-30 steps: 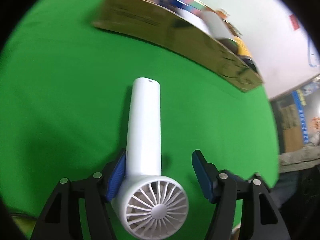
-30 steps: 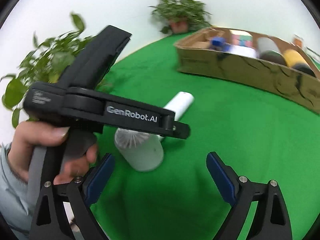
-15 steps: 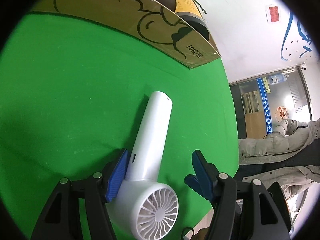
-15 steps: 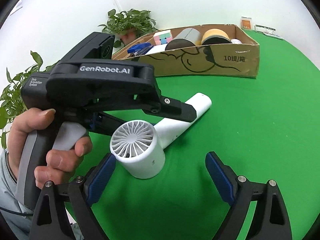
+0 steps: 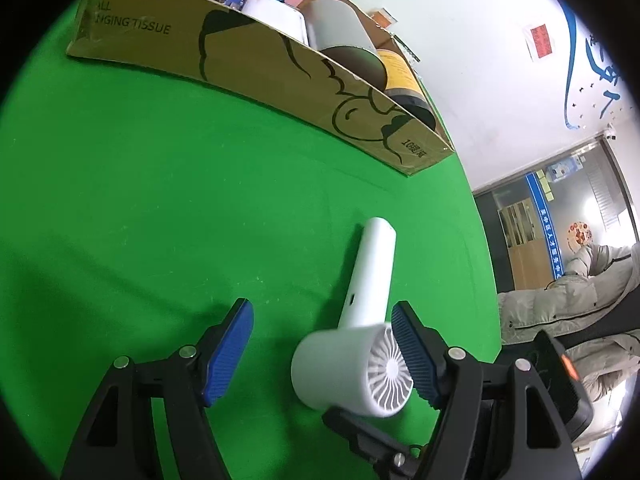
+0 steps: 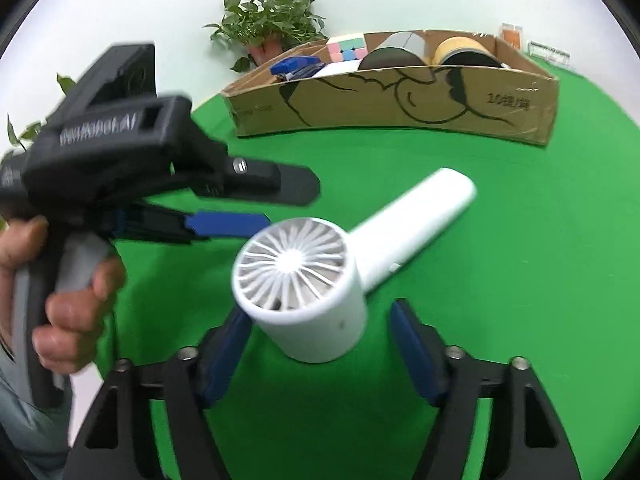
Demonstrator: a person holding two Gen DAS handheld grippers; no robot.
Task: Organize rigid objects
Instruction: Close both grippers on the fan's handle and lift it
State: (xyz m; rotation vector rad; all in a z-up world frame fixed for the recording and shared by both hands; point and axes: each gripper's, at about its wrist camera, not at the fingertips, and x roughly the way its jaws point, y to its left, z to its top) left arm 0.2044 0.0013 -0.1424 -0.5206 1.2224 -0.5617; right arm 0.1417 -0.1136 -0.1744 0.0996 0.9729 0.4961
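Observation:
A white handheld fan (image 5: 352, 364) lies on the green cloth, its handle pointing toward the cardboard box (image 5: 280, 76). My left gripper (image 5: 322, 308) straddles the fan's head. Its jaws are opening: the right pad is against the grille and the left pad stands well clear. My right gripper (image 6: 320, 312) comes at the same fan (image 6: 304, 284) from the other side. Its jaws are closing around the round head, with a gap still showing at the right pad. The left gripper (image 6: 292, 205), held in a hand, reaches in from the left in the right wrist view.
The cardboard box (image 6: 400, 100) holds a pastel cube (image 6: 347, 49), a blue object (image 6: 296, 68), a grey roll (image 6: 394, 54) and a yellow roll (image 6: 464, 54). A potted plant (image 6: 272, 24) stands behind it. A person in a pale jacket (image 5: 580, 300) sits beyond the table's right edge.
The left gripper's pad has come off the fan's neck and its jaws have widened; the fan now sits by its right pad. The right gripper has moved in and narrowed around the fan's head.

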